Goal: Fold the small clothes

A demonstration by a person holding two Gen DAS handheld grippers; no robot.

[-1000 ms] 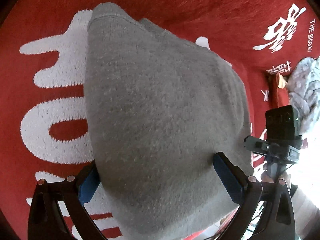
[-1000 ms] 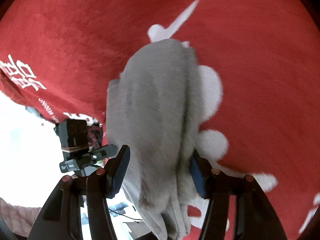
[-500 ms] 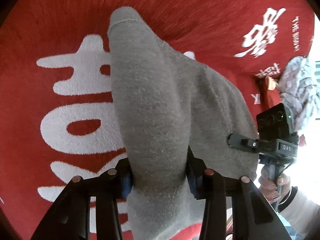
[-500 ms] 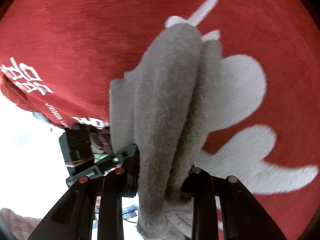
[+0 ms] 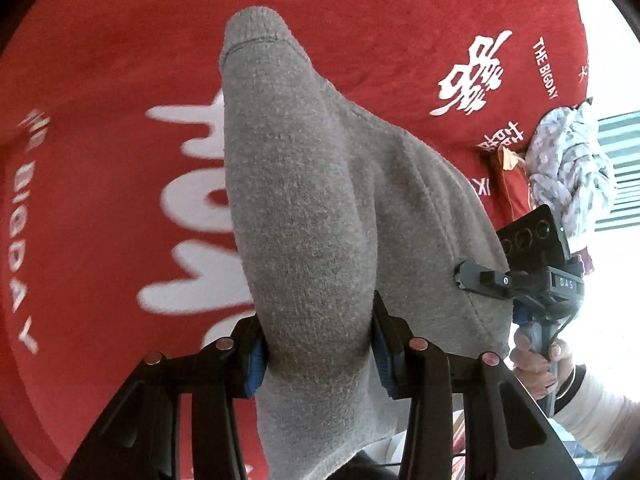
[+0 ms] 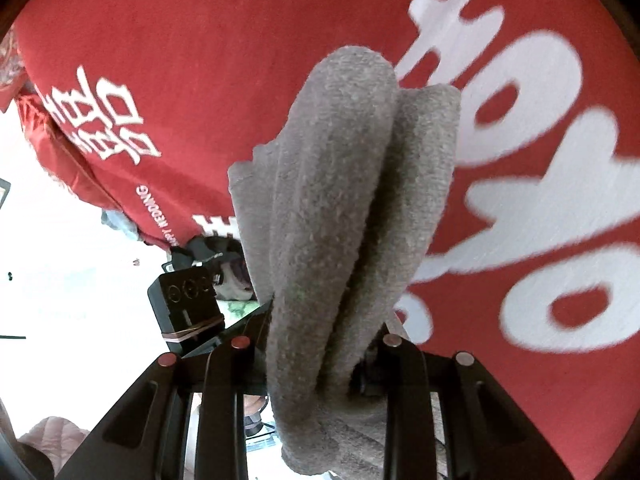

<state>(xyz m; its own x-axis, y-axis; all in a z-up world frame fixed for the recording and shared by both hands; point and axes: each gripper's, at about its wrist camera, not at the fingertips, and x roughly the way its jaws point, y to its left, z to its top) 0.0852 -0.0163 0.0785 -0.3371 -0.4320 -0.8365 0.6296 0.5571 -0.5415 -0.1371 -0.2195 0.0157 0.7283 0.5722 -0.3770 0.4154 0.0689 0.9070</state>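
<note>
A grey knitted garment [image 5: 304, 208] hangs bunched above the red cloth with white lettering [image 5: 100, 60]. My left gripper [image 5: 318, 354] is shut on one end of it, the fabric squeezed between the blue pads [image 5: 256, 364]. My right gripper [image 6: 318, 344] is shut on the other end of the same garment [image 6: 340, 200], which stands in thick vertical folds between its fingers. The right gripper also shows at the right edge of the left wrist view [image 5: 532, 264], held by a hand.
The red cloth [image 6: 200, 40] covers the surface below. A crumpled pale patterned garment [image 5: 568, 168] lies at its right edge. The left gripper's camera block [image 6: 184, 304] shows in the right wrist view. Bright floor lies beyond the cloth's edge.
Both grippers have closed on the grey garment, which was lying spread between open fingers a second ago. It is now gathered into folds and lifted off the red cloth.
</note>
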